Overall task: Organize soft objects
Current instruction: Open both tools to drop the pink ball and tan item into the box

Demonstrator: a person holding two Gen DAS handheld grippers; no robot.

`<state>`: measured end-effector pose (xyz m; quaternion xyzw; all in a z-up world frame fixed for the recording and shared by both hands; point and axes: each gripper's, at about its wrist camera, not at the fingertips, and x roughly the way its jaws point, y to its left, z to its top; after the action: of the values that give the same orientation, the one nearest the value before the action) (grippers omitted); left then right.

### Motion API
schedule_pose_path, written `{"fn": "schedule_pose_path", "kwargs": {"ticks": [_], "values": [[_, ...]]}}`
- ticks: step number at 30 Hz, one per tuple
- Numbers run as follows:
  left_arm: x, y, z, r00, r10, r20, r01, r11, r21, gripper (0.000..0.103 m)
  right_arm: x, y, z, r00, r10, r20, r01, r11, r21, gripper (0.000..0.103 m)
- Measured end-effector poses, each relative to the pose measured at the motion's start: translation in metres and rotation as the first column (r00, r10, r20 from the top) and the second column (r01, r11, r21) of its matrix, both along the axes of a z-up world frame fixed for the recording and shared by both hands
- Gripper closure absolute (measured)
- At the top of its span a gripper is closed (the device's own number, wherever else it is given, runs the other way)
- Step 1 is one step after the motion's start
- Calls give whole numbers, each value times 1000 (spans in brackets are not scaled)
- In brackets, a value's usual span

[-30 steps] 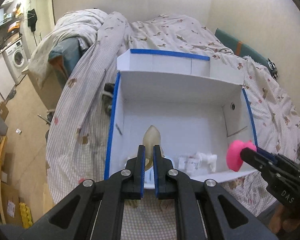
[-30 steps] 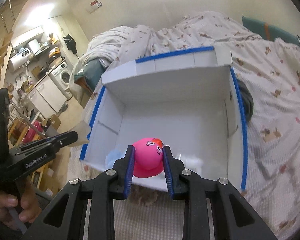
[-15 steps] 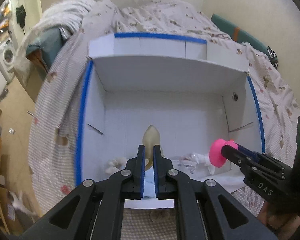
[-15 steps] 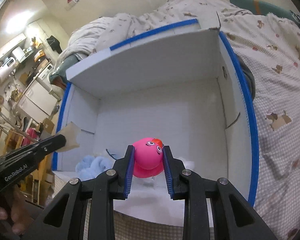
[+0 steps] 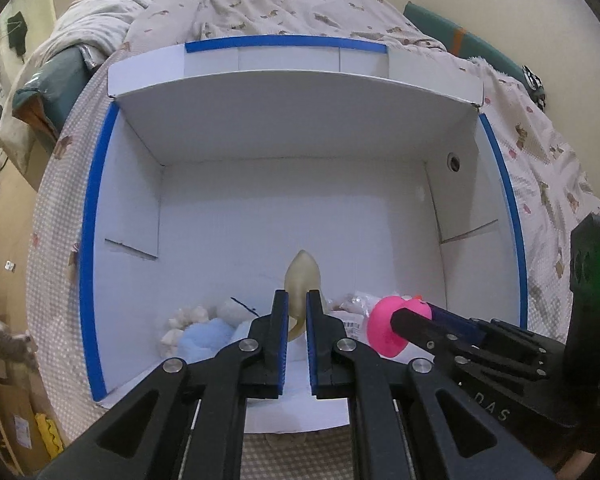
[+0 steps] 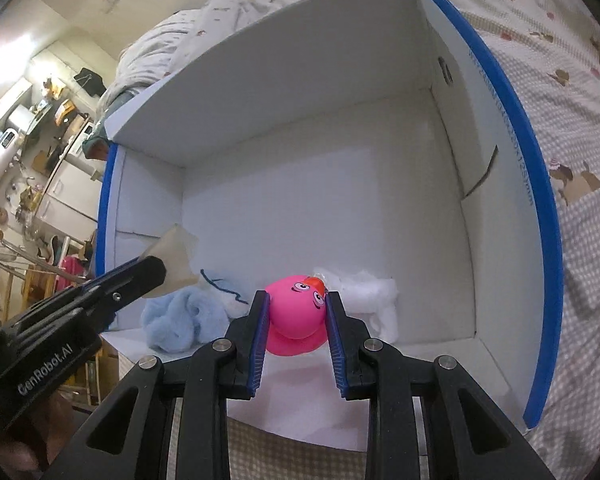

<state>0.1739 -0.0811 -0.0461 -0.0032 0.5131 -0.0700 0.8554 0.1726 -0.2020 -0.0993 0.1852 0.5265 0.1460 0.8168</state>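
Left gripper (image 5: 297,312): clenched on a pale beige toy (image 5: 302,280), a smooth, rubbery-looking teardrop whose tip points to 12 o'clock past the fingertips; its exact kind I cannot make out from either wrist view.
Right gripper (image 6: 296,312): grasping a pink duck (image 6: 298,312), glossy and round, printed eyes and orange beak toward 1 o'clock, its flared base bulging below the pads.
Box (image 5: 292,100): white cardboard, matte, blue tape on the rims, open-topped, resting on a checked quilt (image 5: 540,152) on the bed; both toys hang over its near end.
Already inside: a fluffy blue plush (image 6: 180,320) at 9 o'clock from the duck and white stuffing-like fluff (image 6: 372,292) at 3 o'clock, both against the near wall.
Step in hand: lowering both toys into the box, as I judge it.
Doing it well: go lower before letting go, since a rubbery toy may bounce; aim for the bare floor toward 12 o'clock, clear of the plush; keep the two grippers apart, as they sit close side by side.
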Motion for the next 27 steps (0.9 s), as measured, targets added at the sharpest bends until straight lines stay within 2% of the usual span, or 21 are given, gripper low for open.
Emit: {"fn": "schedule_pose_path", "kwargs": {"ticks": [2,6,9,15,17,18,19,20,24,27], "values": [[-2,-2,0,1000,5,13,-5,1000,6,96,0,1,1,1000,2,4,-2,1000,-2,73],[-2,-6,-4,1000,-11,-8,11,1000,18,96,-1,2,1,1000,10,4,-10,1000,9,73],[-2,-4,-4,1000,0,-14,0,1000,22,88,-1,4,0,1000,13,-4,-13,1000,16,73],[-8,2,4,999,34,-7,-34,999,1,85,-1,3,-3,1000,12,-14,-12,1000,13,73],[-10,3,6,999,38,2,-38,999,18,76,0,3,-4,1000,11,-20,-10,1000,14,73],[-11,3,8,999,41,7,-41,999,31,62,0,4,-4,1000,10,-21,-10,1000,13,73],[-12,4,9,999,46,16,-47,998,42,44,-1,3,-3,1000,9,-19,-9,1000,14,73],[-13,5,11,998,50,25,-52,998,48,37,-1,4,-2,1000,7,-15,-7,1000,17,73],[-16,13,18,996,71,57,-75,995,62,35,-1,4,1,1000,7,7,-7,1000,27,73],[-18,22,22,994,90,62,-94,994,56,35,-2,8,8,999,20,45,-19,1000,-15,71]]}}
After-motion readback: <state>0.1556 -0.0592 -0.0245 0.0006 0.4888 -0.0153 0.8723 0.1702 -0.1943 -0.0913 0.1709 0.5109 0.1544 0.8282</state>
